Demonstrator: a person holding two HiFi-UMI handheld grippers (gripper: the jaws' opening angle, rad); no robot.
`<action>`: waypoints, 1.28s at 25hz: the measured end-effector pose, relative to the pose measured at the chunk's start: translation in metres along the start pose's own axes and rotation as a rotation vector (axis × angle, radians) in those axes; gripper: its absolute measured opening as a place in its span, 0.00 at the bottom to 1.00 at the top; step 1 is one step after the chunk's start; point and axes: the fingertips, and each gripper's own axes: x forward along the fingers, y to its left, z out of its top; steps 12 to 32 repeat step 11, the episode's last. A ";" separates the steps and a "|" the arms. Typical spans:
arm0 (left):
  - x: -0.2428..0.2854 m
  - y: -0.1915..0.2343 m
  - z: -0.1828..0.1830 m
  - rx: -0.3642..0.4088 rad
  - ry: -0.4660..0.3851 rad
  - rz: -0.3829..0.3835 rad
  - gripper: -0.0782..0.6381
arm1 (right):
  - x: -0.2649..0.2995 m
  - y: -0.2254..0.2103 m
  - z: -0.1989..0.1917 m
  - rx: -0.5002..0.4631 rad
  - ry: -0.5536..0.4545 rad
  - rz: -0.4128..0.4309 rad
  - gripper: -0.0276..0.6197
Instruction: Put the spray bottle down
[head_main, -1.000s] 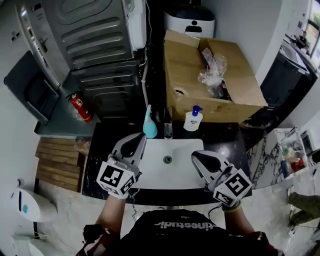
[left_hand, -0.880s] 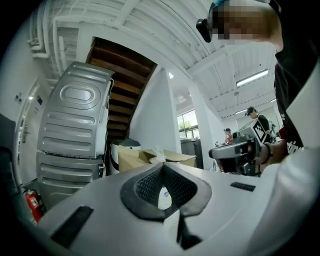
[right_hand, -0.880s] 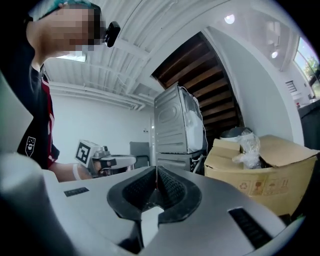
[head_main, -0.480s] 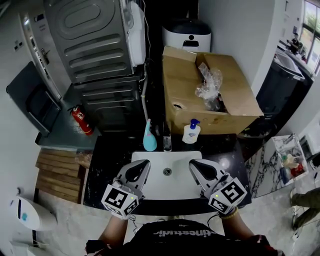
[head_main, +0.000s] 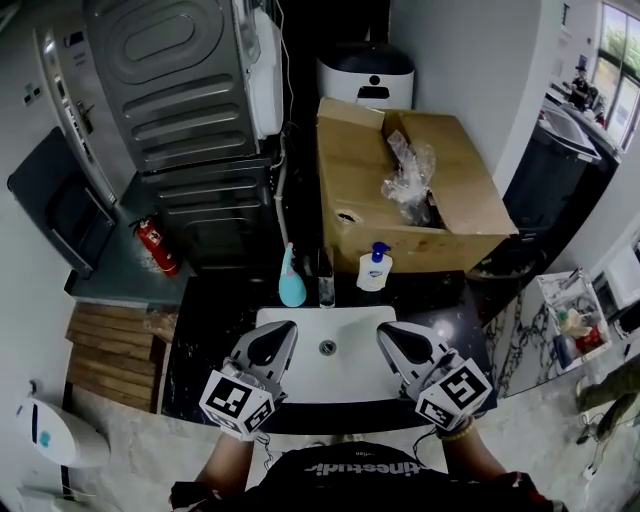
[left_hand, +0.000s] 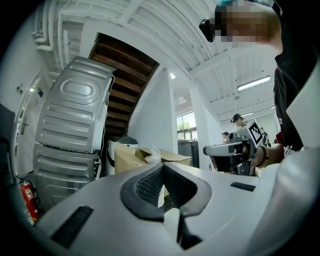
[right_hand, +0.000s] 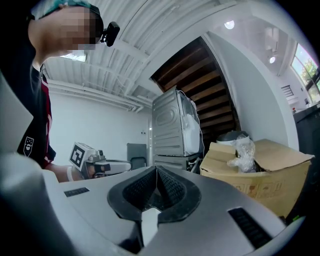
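A teal spray bottle (head_main: 291, 280) stands upright on the black countertop (head_main: 210, 330), behind the white sink's (head_main: 345, 375) left back corner. My left gripper (head_main: 281, 330) hovers over the sink's left side, a little short of the bottle, jaws shut with nothing in them. Over the sink's right side my right gripper (head_main: 385, 332) is also shut and holds nothing. In the left gripper view the pads of the left gripper (left_hand: 162, 167) meet, and the right gripper (left_hand: 235, 150) shows beyond them. The right gripper view has the right gripper's (right_hand: 156, 170) pads together.
A white soap pump bottle (head_main: 373, 268) and a dark faucet (head_main: 326, 285) stand behind the sink. An open cardboard box (head_main: 410, 190) with crumpled plastic sits beyond. A grey stacked washer (head_main: 190, 100), a red fire extinguisher (head_main: 158, 248) and wooden slats (head_main: 115, 350) are at left.
My left gripper has drawn back from the spray bottle toward the sink's front; the bottle stays standing on the counter. The right gripper barely moved.
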 end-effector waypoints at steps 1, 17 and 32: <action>0.001 0.000 0.000 -0.002 0.000 0.000 0.13 | -0.001 -0.001 0.000 -0.001 0.001 -0.001 0.11; 0.005 0.002 -0.010 -0.012 0.018 0.004 0.13 | -0.004 -0.001 -0.002 -0.004 0.003 0.000 0.11; 0.005 0.002 -0.010 -0.012 0.018 0.004 0.13 | -0.004 -0.001 -0.002 -0.004 0.003 0.000 0.11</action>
